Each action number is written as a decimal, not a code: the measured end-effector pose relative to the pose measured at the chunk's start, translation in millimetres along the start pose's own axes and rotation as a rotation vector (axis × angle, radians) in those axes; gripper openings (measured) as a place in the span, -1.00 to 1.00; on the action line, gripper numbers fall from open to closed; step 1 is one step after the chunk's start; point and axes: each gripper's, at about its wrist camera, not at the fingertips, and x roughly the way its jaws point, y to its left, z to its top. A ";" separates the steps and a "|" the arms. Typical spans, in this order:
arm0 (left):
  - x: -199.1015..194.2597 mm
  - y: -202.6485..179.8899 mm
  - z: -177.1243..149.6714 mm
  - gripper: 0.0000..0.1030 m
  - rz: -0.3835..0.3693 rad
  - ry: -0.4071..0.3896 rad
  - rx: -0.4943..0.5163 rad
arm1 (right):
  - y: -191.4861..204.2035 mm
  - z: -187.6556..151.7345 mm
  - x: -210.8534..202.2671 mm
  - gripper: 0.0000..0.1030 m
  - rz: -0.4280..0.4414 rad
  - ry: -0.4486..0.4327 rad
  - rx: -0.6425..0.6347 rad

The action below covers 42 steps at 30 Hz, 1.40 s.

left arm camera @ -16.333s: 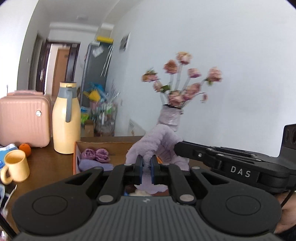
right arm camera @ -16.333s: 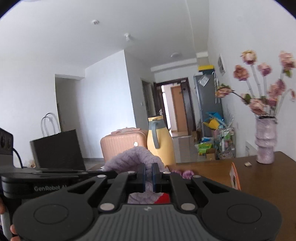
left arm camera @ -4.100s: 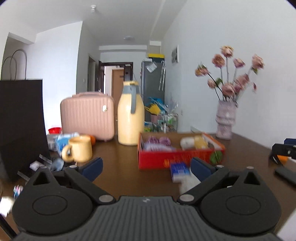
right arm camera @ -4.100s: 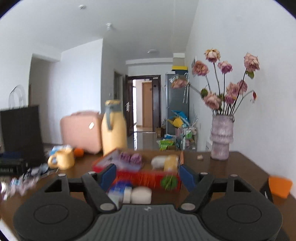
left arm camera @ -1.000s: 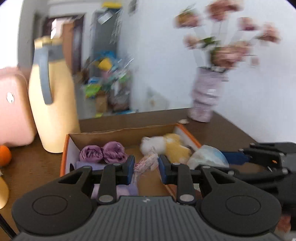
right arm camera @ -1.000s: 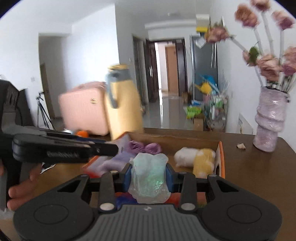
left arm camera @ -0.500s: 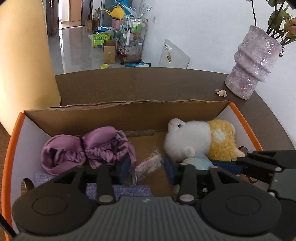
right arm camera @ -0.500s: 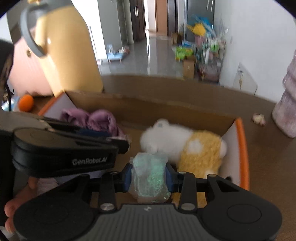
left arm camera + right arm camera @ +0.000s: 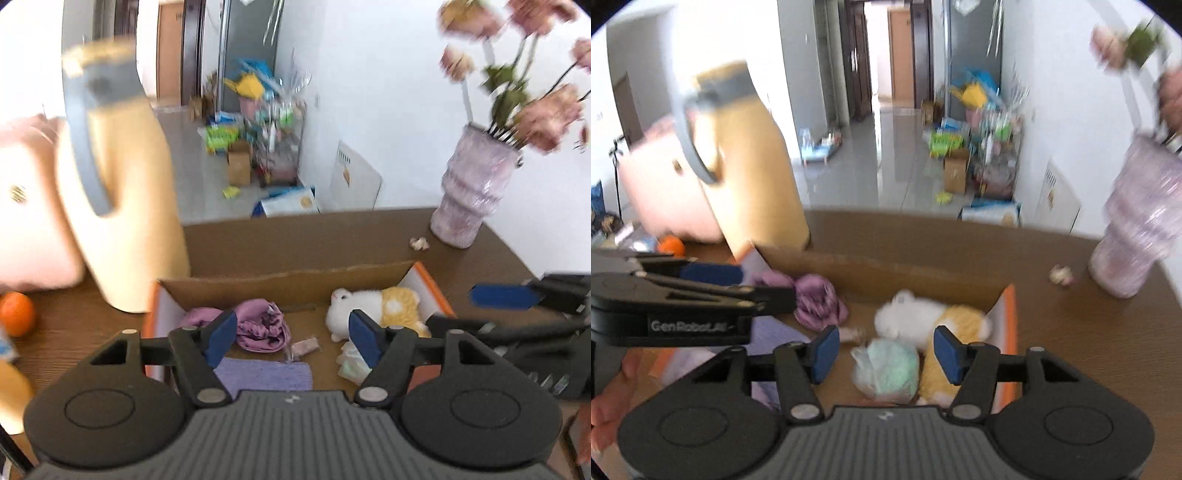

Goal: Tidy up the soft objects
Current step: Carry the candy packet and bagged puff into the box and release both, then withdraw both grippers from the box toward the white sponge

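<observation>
Your right gripper [image 9: 882, 349] has just been opening and grips nothing: the pale green bagged bundle [image 9: 888, 369] lies free just beyond its blue pads, on the floor of the cardboard box [image 9: 886, 275]. Your left gripper [image 9: 293, 332], jaws likewise just opened and empty, has the small clear packet [image 9: 304, 346] ahead, with the plush toy [image 9: 923, 317] farther back.

The right tool [image 9: 882, 349] is seen with jaws spread, just opened, nothing pressed between them. Below it a pale green bagged bundle [image 9: 890, 371] lies in the cardboard box [image 9: 1006, 314], seemingly touching the white-and-yellow plush [image 9: 923, 317]. The left tool [image 9: 713, 284] reaches in beside it.
</observation>
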 end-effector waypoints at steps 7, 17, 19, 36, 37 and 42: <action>-112.5 -14.3 -8.8 0.60 0.004 -0.148 0.033 | 16.0 8.4 -130.0 0.27 -0.050 -0.162 -0.026; -192.3 -20.8 -73.3 0.86 0.062 -0.321 0.045 | 44.6 -38.4 -220.7 0.62 -0.078 -0.302 -0.081; -203.8 -19.1 -94.0 0.86 0.051 -0.360 0.053 | 45.6 -54.5 -231.2 0.66 -0.059 -0.356 -0.066; -258.8 -16.4 -313.8 0.95 0.161 -0.448 0.073 | 63.3 -250.5 -283.4 0.77 -0.010 -0.629 0.011; -263.4 -17.3 -328.3 0.95 0.174 -0.445 0.076 | 66.8 -264.3 -285.0 0.77 -0.021 -0.636 0.013; -280.9 -16.0 -373.1 0.96 0.155 -0.383 0.063 | 83.1 -326.2 -296.1 0.78 -0.049 -0.628 0.022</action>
